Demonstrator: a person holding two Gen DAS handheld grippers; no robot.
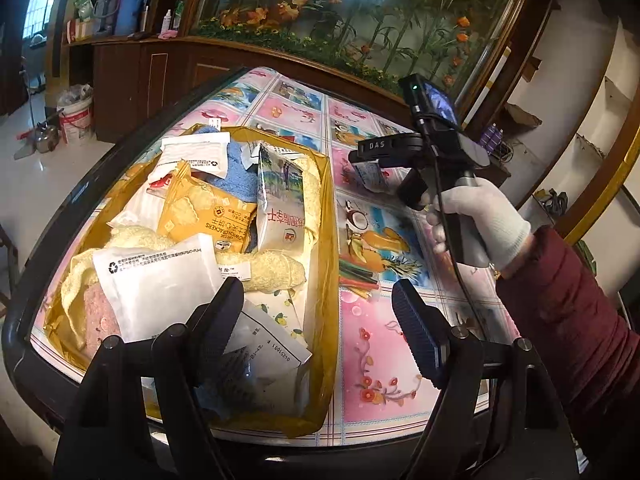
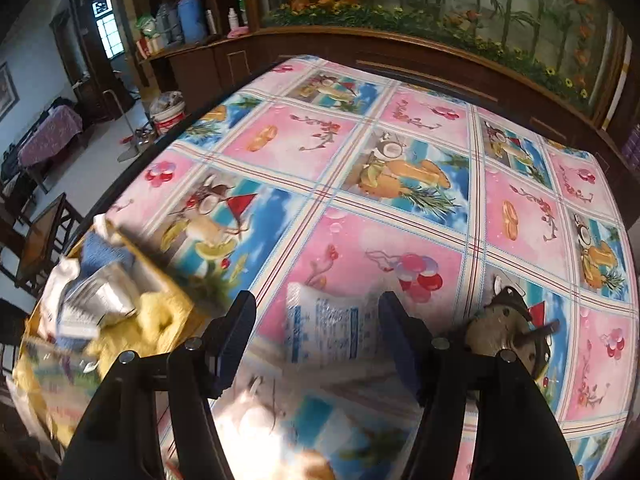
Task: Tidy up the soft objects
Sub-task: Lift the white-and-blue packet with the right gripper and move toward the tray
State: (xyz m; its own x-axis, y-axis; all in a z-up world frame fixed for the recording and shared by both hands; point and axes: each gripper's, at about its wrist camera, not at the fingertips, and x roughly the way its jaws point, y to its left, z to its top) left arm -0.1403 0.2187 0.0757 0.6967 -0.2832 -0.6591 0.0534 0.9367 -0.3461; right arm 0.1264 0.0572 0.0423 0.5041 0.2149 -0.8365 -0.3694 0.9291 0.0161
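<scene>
Left wrist view: a yellow-lined box [image 1: 320, 216] stands on the left part of the bench [image 1: 380, 360], crowded with soft goods, among them a white pouch [image 1: 160, 280], an orange cracker packet [image 1: 204, 216], a blue towel [image 1: 240, 168] and a pale yellow cloth [image 1: 276, 268]. Left gripper [image 1: 318, 320] hangs above the near right corner of the box, jaws wide apart and gripping nothing. Further right, a gloved hand [image 1: 480, 224] carries the right gripper [image 1: 368, 156], with a small white-and-blue packet [image 1: 370, 176] at its tip.

Right wrist view: the packet [image 2: 332, 328] lies flat on the patterned cloth between the jaws of the right gripper [image 2: 318, 328], which stand partly open; the pads flank it without clearly pressing. Its long axis appears to run away from the camera, along the fingers. The box [image 2: 176, 300] lies to the left. Judgement: the right hand is the nearer to the packet; the packet must travel leftward to join the box
</scene>
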